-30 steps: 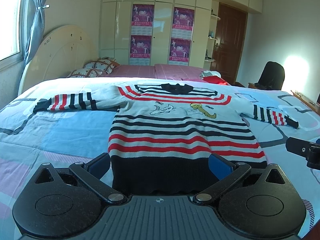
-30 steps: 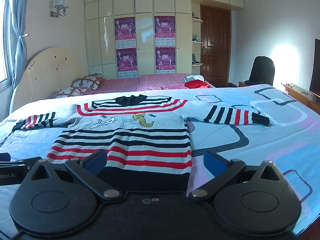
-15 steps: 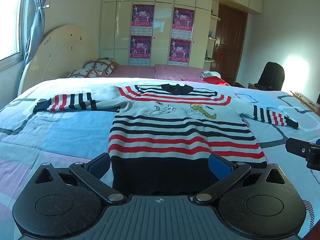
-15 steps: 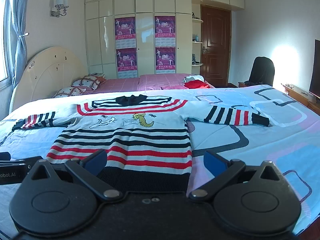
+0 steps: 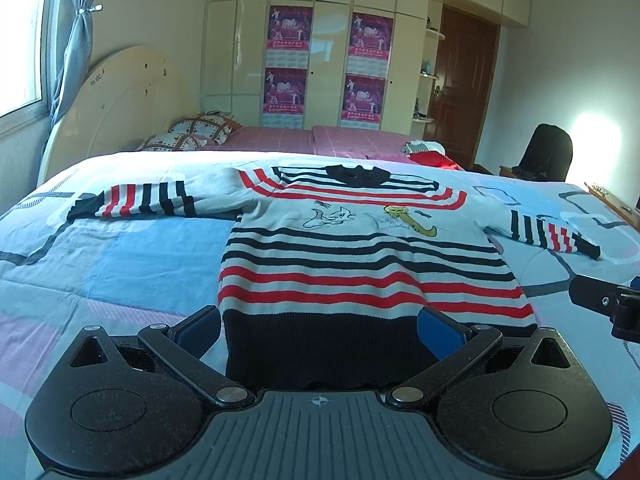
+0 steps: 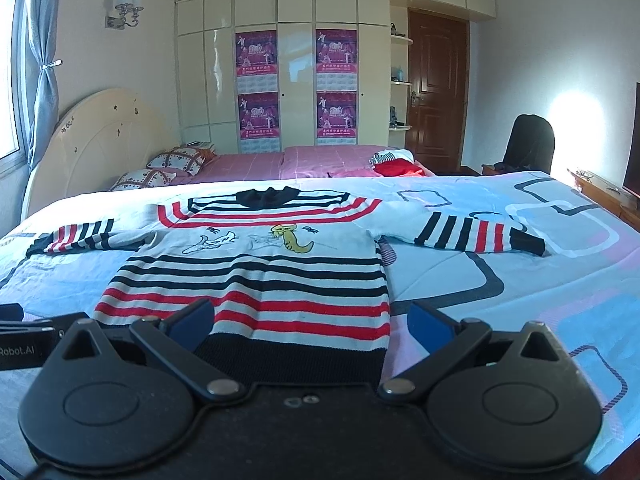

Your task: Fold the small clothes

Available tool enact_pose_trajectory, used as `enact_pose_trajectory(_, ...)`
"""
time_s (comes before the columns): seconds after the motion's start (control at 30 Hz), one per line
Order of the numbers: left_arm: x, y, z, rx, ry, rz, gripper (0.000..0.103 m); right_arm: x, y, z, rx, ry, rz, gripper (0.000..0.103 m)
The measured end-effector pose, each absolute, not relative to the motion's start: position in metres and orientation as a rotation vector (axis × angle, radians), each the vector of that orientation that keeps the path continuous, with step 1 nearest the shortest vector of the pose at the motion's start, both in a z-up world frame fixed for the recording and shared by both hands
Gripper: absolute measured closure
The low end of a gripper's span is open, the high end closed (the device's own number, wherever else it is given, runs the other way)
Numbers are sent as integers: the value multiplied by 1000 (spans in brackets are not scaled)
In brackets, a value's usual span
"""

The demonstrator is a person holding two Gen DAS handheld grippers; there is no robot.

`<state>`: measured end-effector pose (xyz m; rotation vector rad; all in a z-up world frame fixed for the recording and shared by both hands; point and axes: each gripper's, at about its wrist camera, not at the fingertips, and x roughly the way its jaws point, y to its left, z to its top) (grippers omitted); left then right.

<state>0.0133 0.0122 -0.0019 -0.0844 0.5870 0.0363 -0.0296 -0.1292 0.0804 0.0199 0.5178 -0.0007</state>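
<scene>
A small striped sweater (image 5: 360, 256) (image 6: 256, 276) in red, black and white lies flat on the bed, front up, both sleeves spread out sideways. Its dark hem faces me. My left gripper (image 5: 320, 326) hovers open just before the hem, its blue pads (image 5: 440, 326) straddling the hem's width. My right gripper (image 6: 310, 322) is open too, over the hem's right corner, with one pad (image 6: 192, 318) above the sweater and the other above the sheet. Neither holds anything. The left sleeve (image 5: 140, 200) and right sleeve (image 6: 476, 234) lie straight out.
The bed carries a light blue patterned sheet (image 5: 120, 268). Pillows (image 5: 192, 132) and a cream headboard (image 5: 116, 104) stand at the far left. A red garment (image 6: 396, 168) lies at the far edge. A black chair (image 6: 528, 142) and brown door (image 6: 436, 92) are at the back right.
</scene>
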Motion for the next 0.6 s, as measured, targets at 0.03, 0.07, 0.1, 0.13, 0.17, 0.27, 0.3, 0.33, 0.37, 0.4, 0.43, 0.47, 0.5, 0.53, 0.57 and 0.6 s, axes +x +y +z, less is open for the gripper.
enact_pose_trajectory(0.03, 14, 12, -2, -88, 586, 37, 0, -27, -129, 80, 18, 521, 1, 0)
enact_pose_trajectory(0.07, 16, 13, -2, -93, 589, 33, 0, -26, -130, 80, 18, 525, 4, 0)
enact_pose_trajectory(0.1, 19, 12, -2, -94, 600, 23, 0, -25, -132, 80, 18, 528, 5, 0)
enact_pose_trajectory(0.13, 23, 11, -1, -94, 609, 16, 0, -23, -134, 79, 14, 530, 2, 0)
enact_pose_trajectory(0.17, 27, 10, -1, -94, 614, 15, 0, -21, -136, 79, 10, 532, -2, 0)
enact_pose_trajectory(0.27, 40, 6, 0, -103, 615, 13, 0, -15, -147, 79, -2, 527, -27, 0)
enact_pose_trajectory(0.3, 46, 4, 0, -112, 611, 11, 0, -12, -154, 78, 1, 524, -43, 0)
enact_pose_trajectory(0.33, 52, 3, 0, -124, 608, 2, 0, -8, -162, 79, 12, 524, -54, 0)
enact_pose_trajectory(0.37, 59, 2, 0, -143, 607, -9, 0, -3, -173, 79, 35, 523, -65, 0)
enact_pose_trajectory(0.4, 67, 1, -1, -163, 607, -17, 0, 3, -187, 79, 65, 519, -79, 0)
enact_pose_trajectory(0.43, 76, -1, -1, -176, 607, -21, 0, 9, -202, 79, 93, 518, -97, 0)
enact_pose_trajectory(0.47, 85, -4, -2, -180, 605, -24, 0, 16, -216, 78, 115, 522, -120, 0)
enact_pose_trajectory(0.5, 95, -7, -2, -180, 602, -31, 0, 25, -230, 76, 132, 527, -148, 0)
enact_pose_trajectory(0.53, 106, -11, -3, -176, 598, -37, 0, 34, -245, 73, 152, 531, -174, 0)
enact_pose_trajectory(0.57, 116, -15, -2, -170, 592, -33, 0, 41, -261, 69, 179, 533, -187, 1)
enact_pose_trajectory(0.6, 126, -20, -3, -163, 586, -21, 0, 50, -277, 66, 212, 529, -201, 3)
